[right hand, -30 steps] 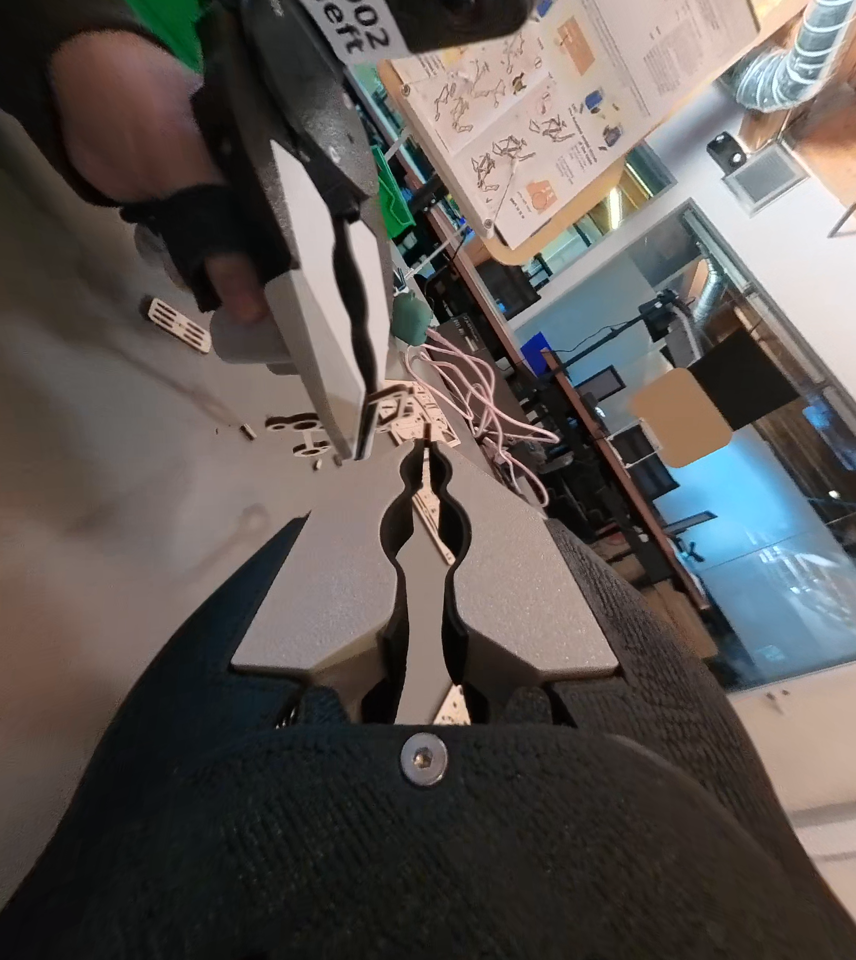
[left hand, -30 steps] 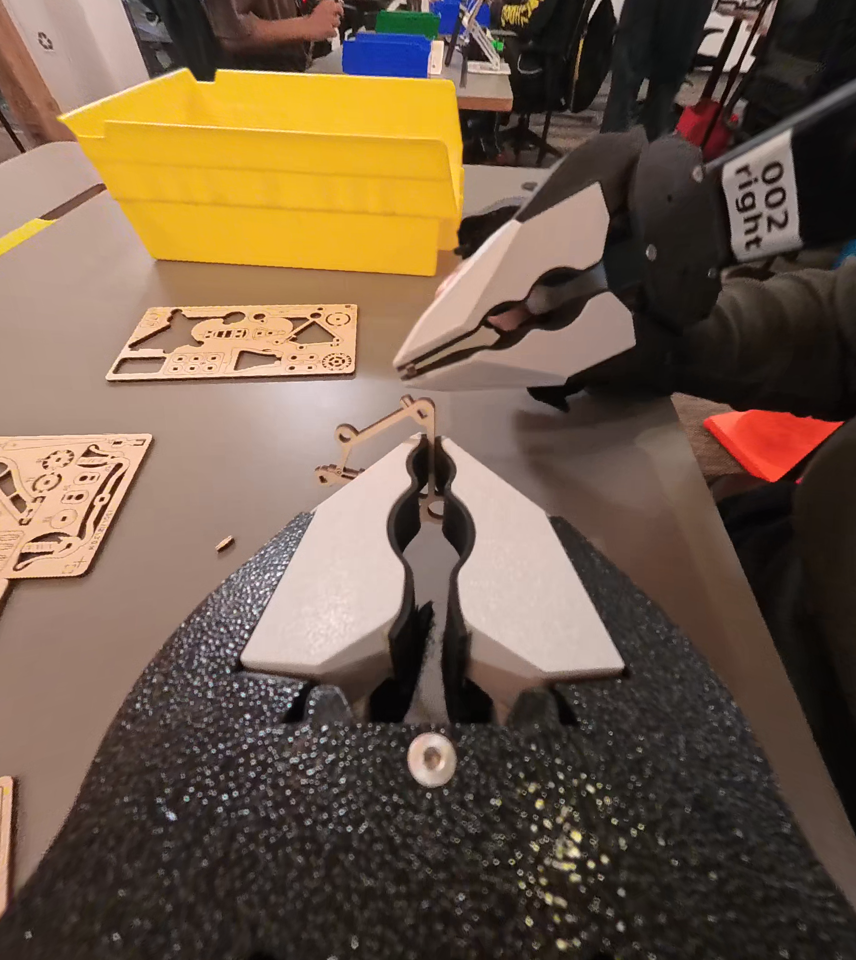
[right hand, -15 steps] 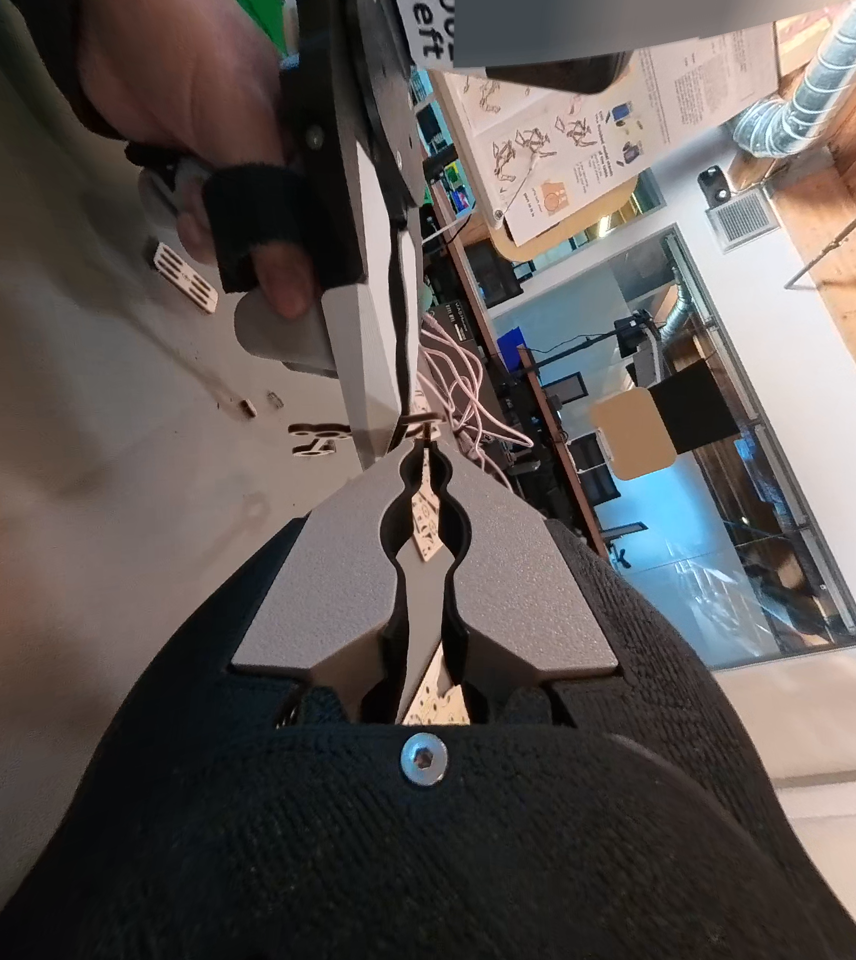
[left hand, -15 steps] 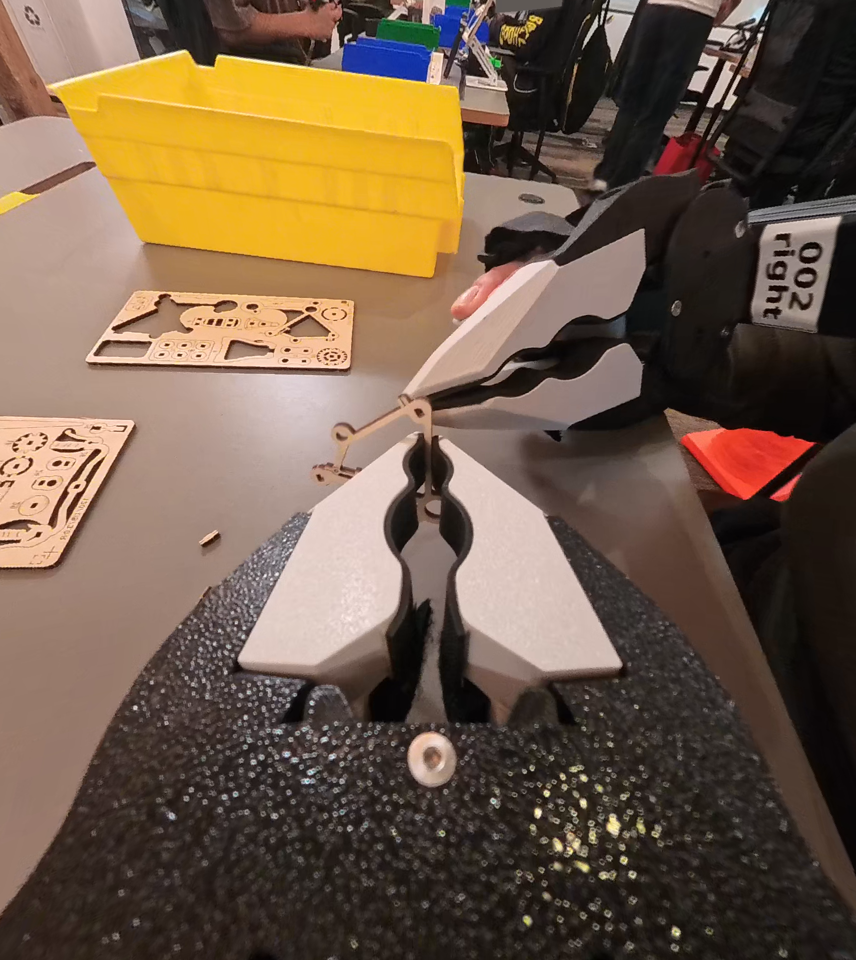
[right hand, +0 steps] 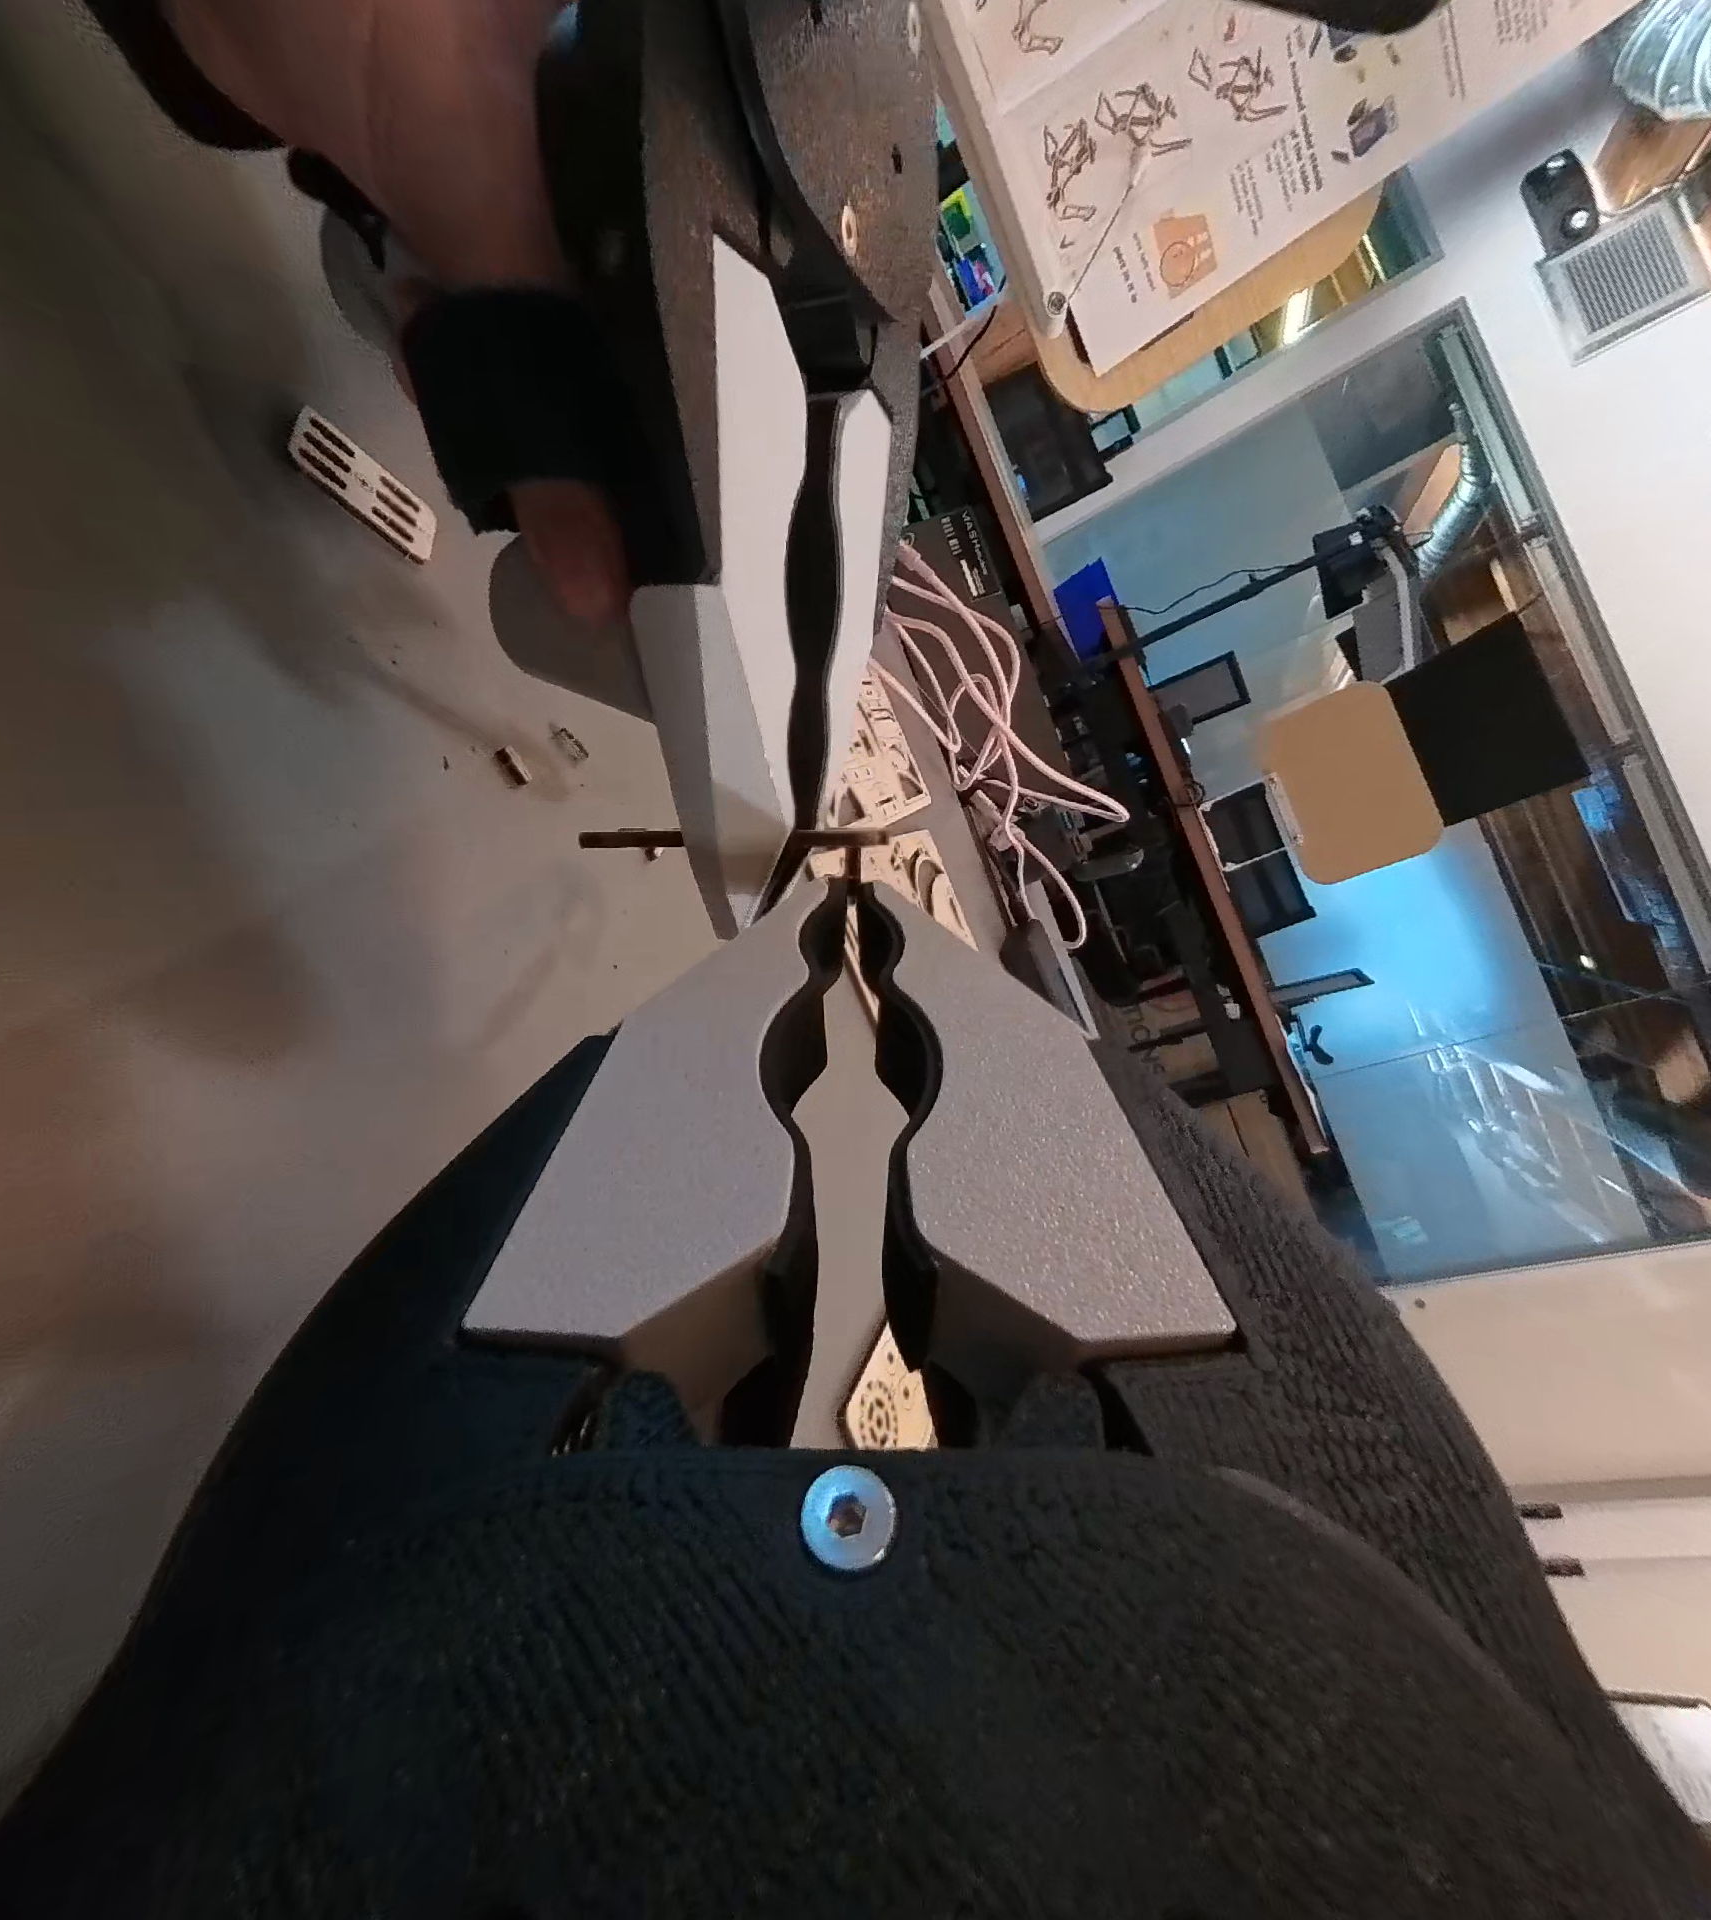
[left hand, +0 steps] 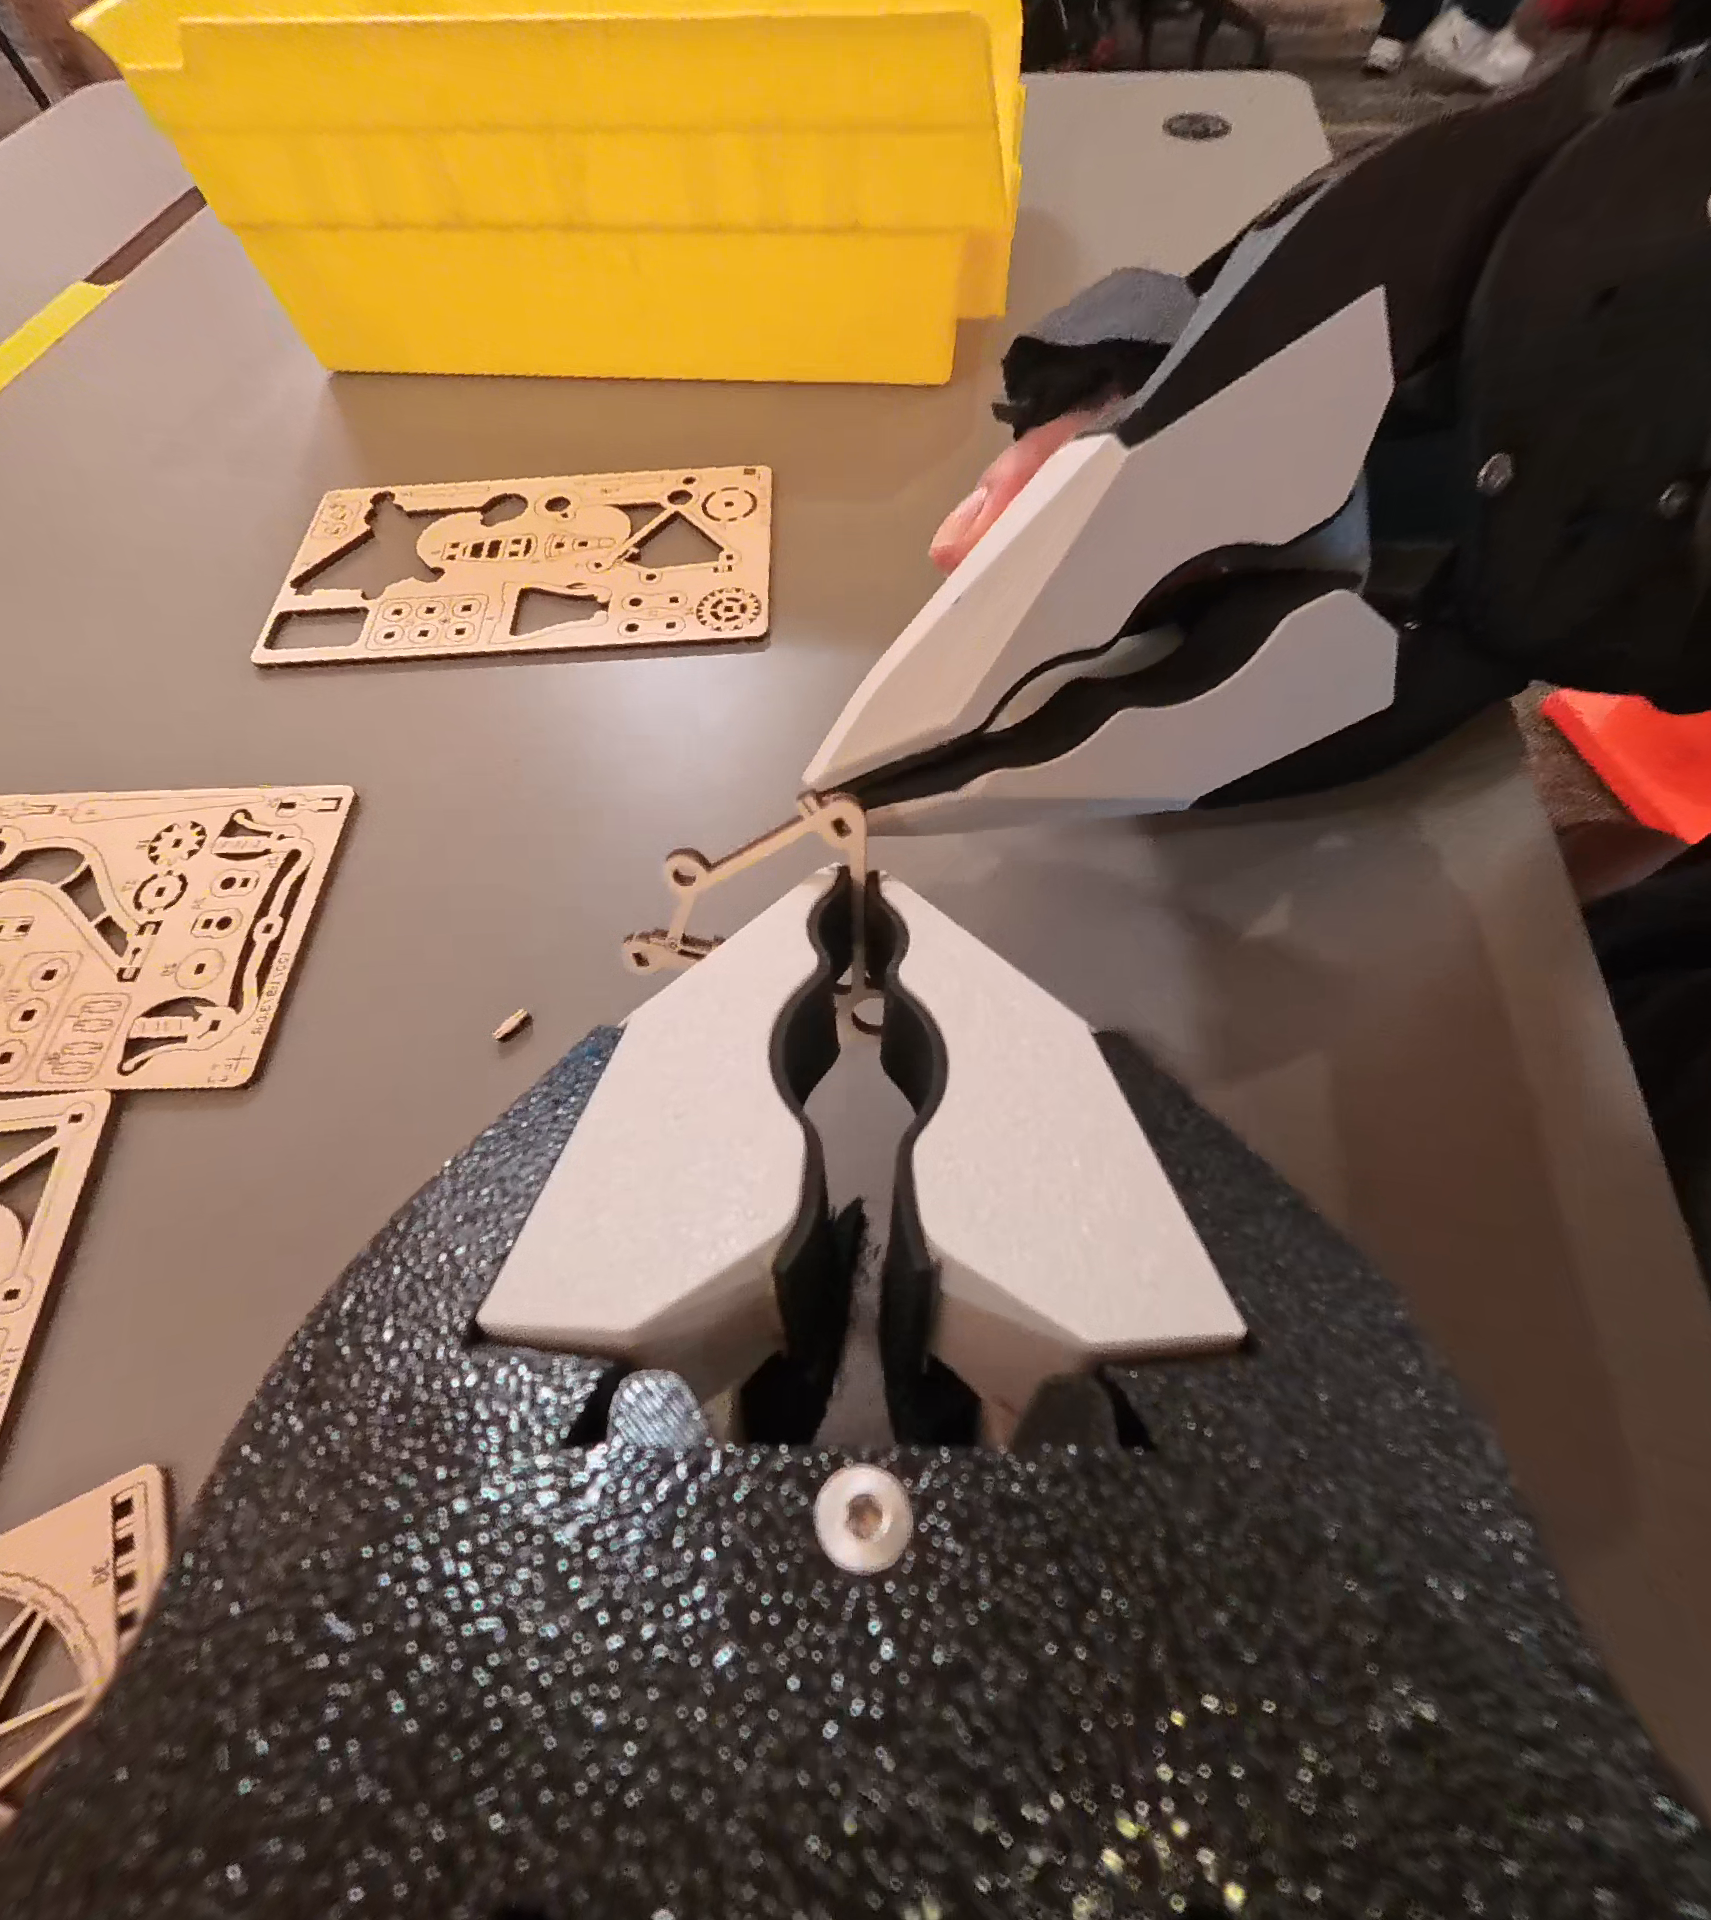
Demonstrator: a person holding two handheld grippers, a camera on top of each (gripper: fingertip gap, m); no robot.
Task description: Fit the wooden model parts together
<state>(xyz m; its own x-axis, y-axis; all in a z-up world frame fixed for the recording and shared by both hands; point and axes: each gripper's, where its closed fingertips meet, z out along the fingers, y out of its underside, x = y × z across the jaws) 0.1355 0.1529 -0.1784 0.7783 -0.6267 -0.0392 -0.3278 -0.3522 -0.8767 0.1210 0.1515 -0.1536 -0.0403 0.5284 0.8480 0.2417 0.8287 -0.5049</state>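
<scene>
The bin [left hand: 602, 208] is bright yellow on a dull grey-brown table [left hand: 518, 748]. The cut-out sheets [left hand: 518, 566] are pale tan wood with darker scorched outlines. Both grippers have light grey fingers [left hand: 716, 1122] on speckled black bodies. An orange patch [left hand: 1682, 758] shows at the right.

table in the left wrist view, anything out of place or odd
Only a tiny loose wooden offcut lying alone on the grey table, between the laser-cut wooden sheets and the left gripper. It looks like stray debris. Nothing seems spilled or damaged.
</scene>
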